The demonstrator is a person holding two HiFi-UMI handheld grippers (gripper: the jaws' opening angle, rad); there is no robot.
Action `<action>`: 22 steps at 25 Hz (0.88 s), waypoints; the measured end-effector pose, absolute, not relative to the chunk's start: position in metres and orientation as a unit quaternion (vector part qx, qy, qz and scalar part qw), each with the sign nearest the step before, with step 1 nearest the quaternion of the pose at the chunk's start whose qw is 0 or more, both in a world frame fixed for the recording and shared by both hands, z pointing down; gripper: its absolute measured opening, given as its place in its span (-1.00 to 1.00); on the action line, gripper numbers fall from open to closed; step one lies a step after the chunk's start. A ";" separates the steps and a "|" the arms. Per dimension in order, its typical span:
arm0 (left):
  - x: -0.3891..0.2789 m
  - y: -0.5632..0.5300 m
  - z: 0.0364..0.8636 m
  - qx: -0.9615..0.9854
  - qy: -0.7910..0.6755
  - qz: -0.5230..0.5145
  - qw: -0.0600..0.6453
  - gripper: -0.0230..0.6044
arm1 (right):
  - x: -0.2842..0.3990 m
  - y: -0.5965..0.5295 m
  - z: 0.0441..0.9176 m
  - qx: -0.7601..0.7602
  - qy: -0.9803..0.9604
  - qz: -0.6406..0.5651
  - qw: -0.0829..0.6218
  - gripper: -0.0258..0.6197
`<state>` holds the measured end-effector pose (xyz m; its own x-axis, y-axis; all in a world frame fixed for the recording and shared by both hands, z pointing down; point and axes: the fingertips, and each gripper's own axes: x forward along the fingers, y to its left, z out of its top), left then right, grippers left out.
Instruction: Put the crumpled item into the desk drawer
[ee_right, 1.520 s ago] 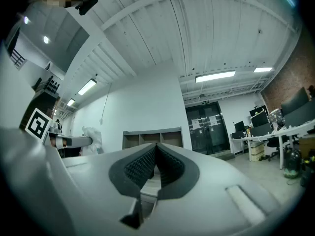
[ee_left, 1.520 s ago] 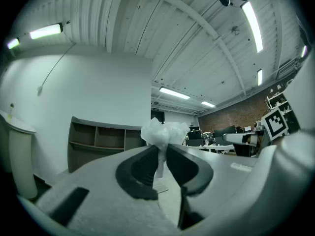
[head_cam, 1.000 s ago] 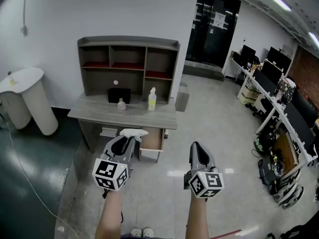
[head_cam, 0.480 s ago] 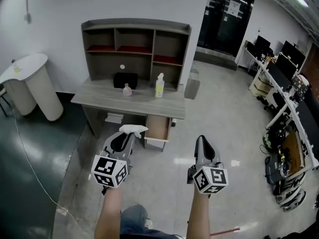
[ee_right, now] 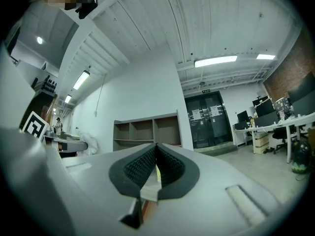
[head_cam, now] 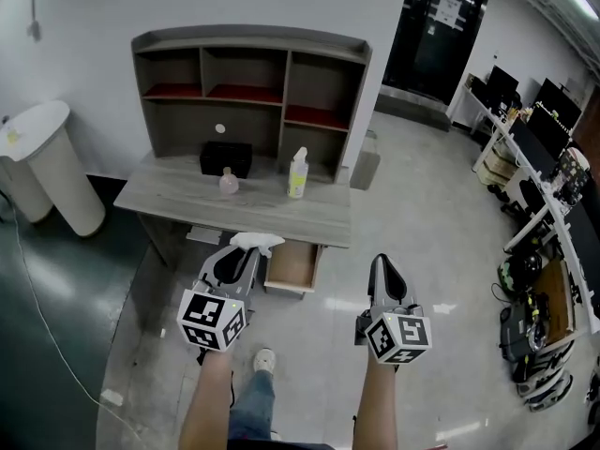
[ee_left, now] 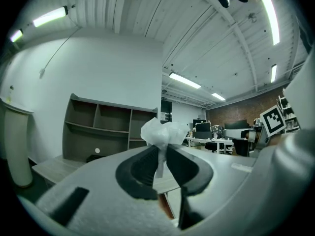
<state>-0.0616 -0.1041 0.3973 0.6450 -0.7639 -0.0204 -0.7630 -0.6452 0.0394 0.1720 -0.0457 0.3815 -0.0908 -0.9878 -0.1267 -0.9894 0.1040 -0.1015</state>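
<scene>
My left gripper is shut on a crumpled white tissue, which sticks out past its tips. It hangs in the air just in front of the grey desk. The desk's drawer stands pulled open, right of the tissue and below the desk's front edge. My right gripper is shut with nothing between its pads, held over the floor right of the drawer.
A grey shelf unit stands on the desk with a black box, a small pink bottle and a yellow-green spray bottle. A white round stand is at left. Office desks with monitors line the right side.
The desk has come closer and lower in the head view as I walk toward it. Both grippers keep their pose; the tissue stays held in the left one.
</scene>
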 end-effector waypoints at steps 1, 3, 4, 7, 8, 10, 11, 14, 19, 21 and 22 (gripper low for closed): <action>-0.057 -0.120 0.398 0.907 -0.420 -0.016 0.014 -0.75 | 0.176 -0.062 0.381 -0.670 0.738 0.004 0.082 -0.88; -0.049 -0.154 0.399 0.909 -0.416 -0.012 0.015 -0.75 | 0.183 -0.097 0.380 -0.671 0.737 0.002 0.083 -0.88; -0.046 -0.171 0.398 0.910 -0.414 -0.011 0.015 -0.75 | 0.186 -0.116 0.379 -0.671 0.736 0.001 0.083 -0.88; -0.036 -0.224 0.400 0.913 -0.407 -0.006 0.020 -0.75 | 0.190 -0.173 0.377 -0.671 0.736 -0.003 0.084 -0.88; -0.032 -0.240 0.403 0.915 -0.403 -0.003 0.022 -0.75 | 0.190 -0.191 0.378 -0.671 0.737 -0.005 0.083 -0.88; -0.023 -0.268 0.409 0.919 -0.394 0.004 0.026 -0.75 | 0.189 -0.223 0.381 -0.669 0.739 -0.010 0.080 -0.88; -0.020 -0.279 0.413 0.920 -0.391 0.006 0.028 -0.75 | 0.188 -0.235 0.383 -0.668 0.740 -0.012 0.078 -0.88; -0.010 -0.309 0.430 0.920 -0.389 0.013 0.038 -0.75 | 0.189 -0.265 0.394 -0.662 0.746 -0.016 0.069 -0.88; 0.010 -0.332 0.473 0.924 -0.374 0.047 0.067 -0.75 | 0.204 -0.300 0.437 -0.663 0.745 -0.048 0.058 -0.88; 0.021 -0.331 0.493 0.928 -0.358 0.067 0.079 -0.75 | 0.208 -0.311 0.454 -0.665 0.742 -0.063 0.057 -0.88; 0.028 -0.326 0.504 0.931 -0.346 0.079 0.088 -0.75 | 0.209 -0.315 0.462 -0.664 0.742 -0.069 0.055 -0.88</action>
